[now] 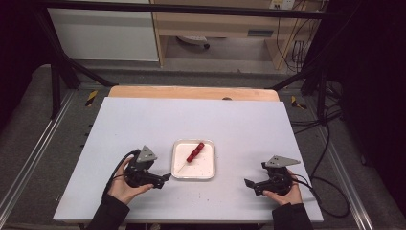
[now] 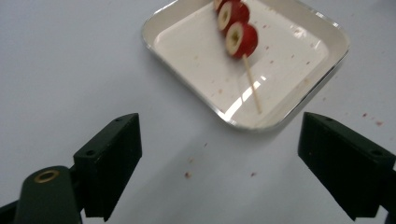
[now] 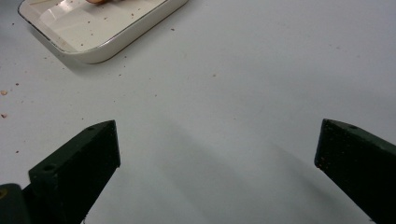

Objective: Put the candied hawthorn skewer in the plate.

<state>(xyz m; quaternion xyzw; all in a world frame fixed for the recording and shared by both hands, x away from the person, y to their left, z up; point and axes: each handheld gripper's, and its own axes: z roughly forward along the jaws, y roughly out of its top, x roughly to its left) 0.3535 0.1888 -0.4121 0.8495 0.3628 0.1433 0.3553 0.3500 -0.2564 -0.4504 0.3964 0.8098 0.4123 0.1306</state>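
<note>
A wooden skewer with red, pale-centred fruit slices (image 1: 195, 152) lies slantwise in a white square tray (image 1: 204, 167) at the middle of the grey-white table. My left gripper (image 1: 165, 178) rests just left of the tray, pointing at it. In the left gripper view the skewer (image 2: 239, 35) lies beyond the jaws, its bare stick toward the near tray rim (image 2: 187, 91). The left gripper (image 2: 219, 140) is open with nothing between its jaws. My right gripper (image 1: 249, 183) sits apart at the right, and in its own view (image 3: 217, 140) it stands open over bare table, the tray (image 3: 93, 32) at the upper left.
Small reddish crumbs (image 2: 188, 174) dot the table in front of the tray. A wooden board edge (image 1: 191, 92) runs along the table's far side. Black frame legs (image 1: 57, 81) and cables (image 1: 325, 143) stand beside the table.
</note>
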